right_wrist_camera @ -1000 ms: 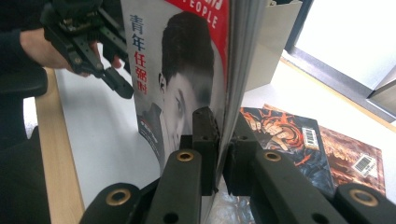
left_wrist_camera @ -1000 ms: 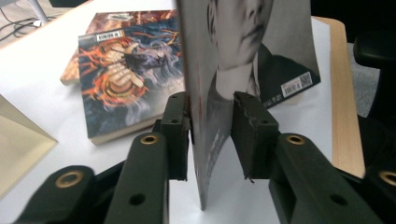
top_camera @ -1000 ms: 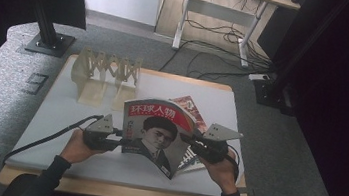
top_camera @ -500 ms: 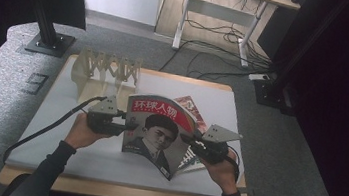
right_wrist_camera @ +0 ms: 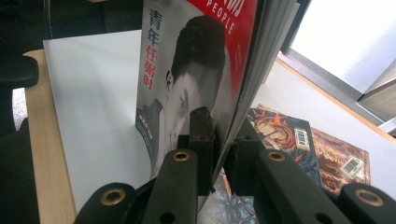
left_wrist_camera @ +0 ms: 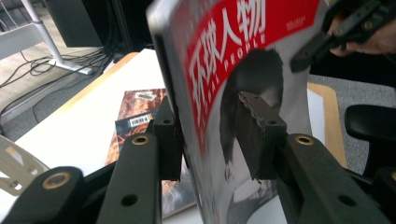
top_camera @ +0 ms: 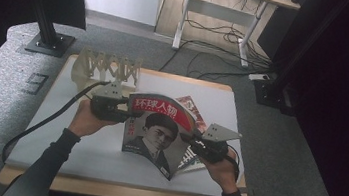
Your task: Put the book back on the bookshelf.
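Note:
A magazine point(top_camera: 159, 126) with a red title band and a portrait cover stands upright and curved above the white table point(top_camera: 80, 152). My right gripper point(top_camera: 188, 139) is shut on its lower right edge; in the right gripper view the jaws point(right_wrist_camera: 219, 128) pinch the pages of the magazine point(right_wrist_camera: 187, 70). My left gripper point(top_camera: 127, 115) is at the magazine's upper left edge. In the left gripper view its jaws point(left_wrist_camera: 210, 126) straddle the spine of the magazine point(left_wrist_camera: 224, 70), still apart. The right gripper point(left_wrist_camera: 322, 42) shows at the far edge there.
Two other magazines lie flat on the table behind and under the raised one: a dark brown one point(right_wrist_camera: 345, 158) and a comic-style one point(right_wrist_camera: 280, 135). A wooden accordion rack point(top_camera: 108, 67) stands at the back left. A black stand base point(top_camera: 48, 42) sits beyond the table.
My left gripper has risen from the table's left side and moved right to the magazine's upper left edge, jaws around the spine. The right gripper has kept hold of the magazine.

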Motion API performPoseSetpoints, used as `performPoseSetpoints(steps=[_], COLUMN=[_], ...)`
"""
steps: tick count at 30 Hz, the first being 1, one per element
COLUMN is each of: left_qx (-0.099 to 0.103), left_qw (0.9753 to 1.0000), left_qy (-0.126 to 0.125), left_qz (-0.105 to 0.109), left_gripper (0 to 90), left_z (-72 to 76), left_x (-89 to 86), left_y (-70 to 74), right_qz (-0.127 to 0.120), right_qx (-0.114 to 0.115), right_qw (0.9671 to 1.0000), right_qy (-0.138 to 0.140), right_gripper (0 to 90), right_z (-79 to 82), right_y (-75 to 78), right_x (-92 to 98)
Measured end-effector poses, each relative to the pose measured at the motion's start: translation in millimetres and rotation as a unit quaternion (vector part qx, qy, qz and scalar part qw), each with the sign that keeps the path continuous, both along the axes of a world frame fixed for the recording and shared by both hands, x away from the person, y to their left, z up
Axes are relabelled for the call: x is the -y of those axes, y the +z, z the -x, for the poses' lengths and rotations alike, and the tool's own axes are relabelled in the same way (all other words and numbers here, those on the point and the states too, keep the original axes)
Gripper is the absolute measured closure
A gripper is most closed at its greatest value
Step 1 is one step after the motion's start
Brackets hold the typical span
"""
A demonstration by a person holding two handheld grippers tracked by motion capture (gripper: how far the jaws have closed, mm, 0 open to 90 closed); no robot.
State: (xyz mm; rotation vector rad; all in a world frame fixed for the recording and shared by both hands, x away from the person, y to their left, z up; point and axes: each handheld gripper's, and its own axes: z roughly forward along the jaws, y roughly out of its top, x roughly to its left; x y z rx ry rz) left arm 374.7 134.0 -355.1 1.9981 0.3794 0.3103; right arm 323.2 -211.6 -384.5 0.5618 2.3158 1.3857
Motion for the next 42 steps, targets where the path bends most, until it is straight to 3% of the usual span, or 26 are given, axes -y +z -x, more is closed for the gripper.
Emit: performPoseSetpoints(steps=[4,6,10,28,35,42], left_qx=[0.001,0.002,-0.003,0.002,-0.022,-0.032], left_qw=[1.0,0.9999,0.9998,0.9989,0.999,0.9989], left_qy=[0.007,0.011,0.006,0.0,0.0,0.015], left_qz=[-0.001,-0.009,-0.017,-0.047,-0.037,-0.032], left_gripper=[64.4,74.8,83.3,85.8,86.3,86.5], left_z=[-5.3,-7.0,-6.9,9.2,7.8,6.5], left_x=[3.6,5.1,5.7,-2.0,-7.0,-11.2], left_y=[6.4,8.5,12.1,19.0,19.9,20.1], right_qz=[0.001,0.0,-0.007,-0.032,-0.035,-0.025], right_qx=[-0.001,-0.004,-0.015,-0.049,-0.054,-0.059], right_qw=[1.0,1.0,0.9999,0.9979,0.997,0.9963], right_qy=[0.001,0.0,-0.003,-0.028,-0.043,-0.058], right_gripper=[80.4,80.1,79.9,70.1,60.6,52.5], right_z=[0.0,-0.9,-3.3,-11.5,-13.6,-14.4], right_y=[0.5,0.4,-0.5,-2.9,-8.0,-14.7], right_x=[-0.3,0.2,2.5,9.5,14.0,19.6])
